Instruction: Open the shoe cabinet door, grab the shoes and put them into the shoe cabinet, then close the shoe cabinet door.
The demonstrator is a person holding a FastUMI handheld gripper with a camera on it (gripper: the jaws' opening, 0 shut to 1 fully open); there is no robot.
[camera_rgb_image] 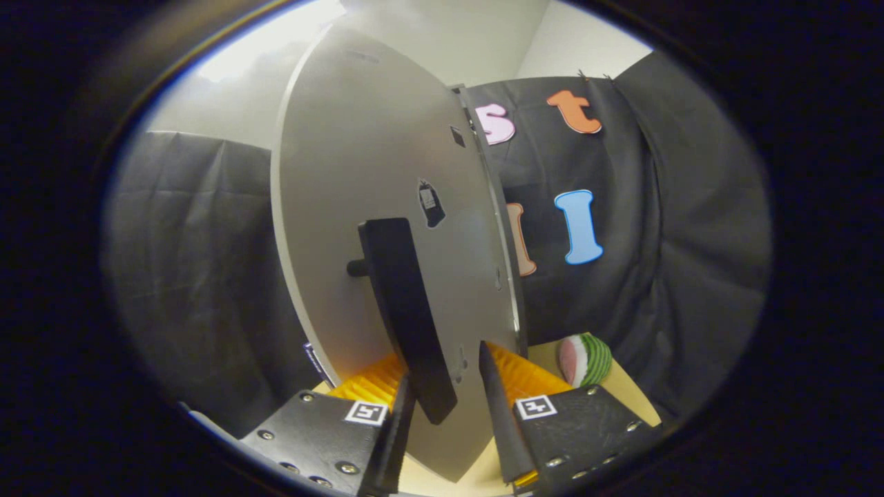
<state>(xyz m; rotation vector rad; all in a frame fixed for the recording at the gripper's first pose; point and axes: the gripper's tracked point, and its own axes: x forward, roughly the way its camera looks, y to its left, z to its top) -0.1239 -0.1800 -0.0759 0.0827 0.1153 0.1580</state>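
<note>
The shoe cabinet door (359, 172) is a pale grey panel standing close in front of me, tilted, with its free edge (510, 276) turned toward the black cloth. A long black handle (400, 297) sticks out from the door on a short stud. My gripper (445, 369) is open, and the handle's lower end hangs between its two fingers. The left finger (399, 428) lies against or very near the handle. A gap of door panel shows between the handle and the right finger (498, 407).
A toy watermelon slice (585, 359) lies on the tan table top (632, 397) just beyond the right finger, past the door's edge. Black cloth walls hang to the left (193, 262) and right (677, 241) of the door.
</note>
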